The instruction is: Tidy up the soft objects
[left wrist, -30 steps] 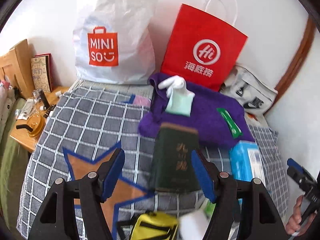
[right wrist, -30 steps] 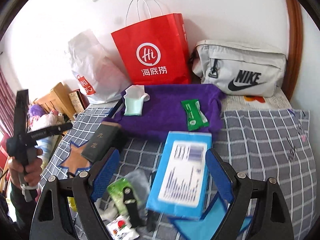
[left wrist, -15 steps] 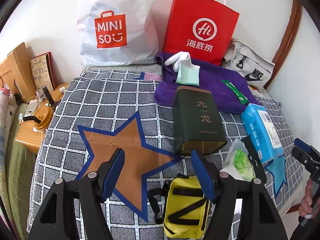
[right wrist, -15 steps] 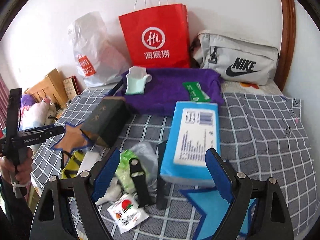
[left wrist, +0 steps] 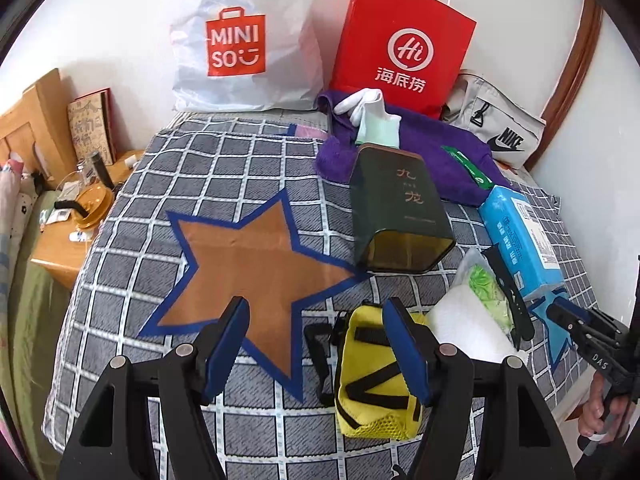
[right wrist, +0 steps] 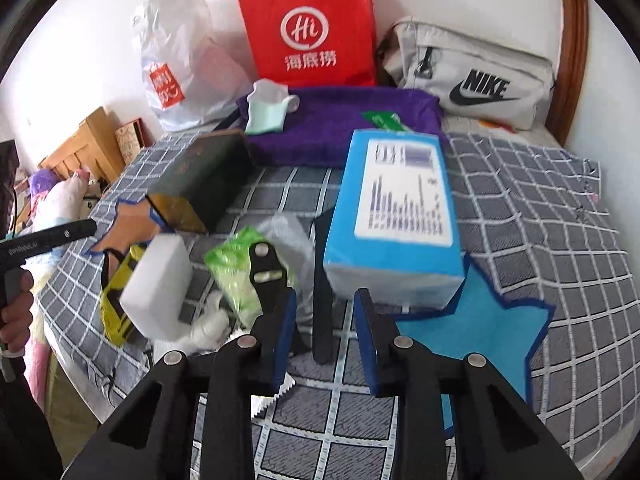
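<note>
My left gripper (left wrist: 316, 340) is open above the brown star on the checked bedspread (left wrist: 224, 168). Its right finger overlaps a yellow pouch (left wrist: 372, 380). My right gripper (right wrist: 326, 336) hangs low over the bed, jaws closing. A black strap (right wrist: 322, 312) lies between them, untouched by the pads. Just ahead lies a blue tissue pack (right wrist: 394, 216). To its left are a white sponge block (right wrist: 158, 284) and a green-filled plastic bag (right wrist: 236, 276). A purple towel (right wrist: 340, 120) at the back carries white and mint socks (right wrist: 266, 108) and a green packet (right wrist: 384, 120).
A dark green box (left wrist: 400, 208) lies on its side mid-bed. A white Miniso bag (left wrist: 244, 44), a red paper bag (left wrist: 404, 48) and a grey Nike bag (right wrist: 472, 76) lean on the wall. A cluttered wooden nightstand (left wrist: 68, 240) stands left of the bed.
Both grippers drew back toward the bed's near edge and sank. The right jaws narrowed a lot. The yellow pouch came fully into the left view.
</note>
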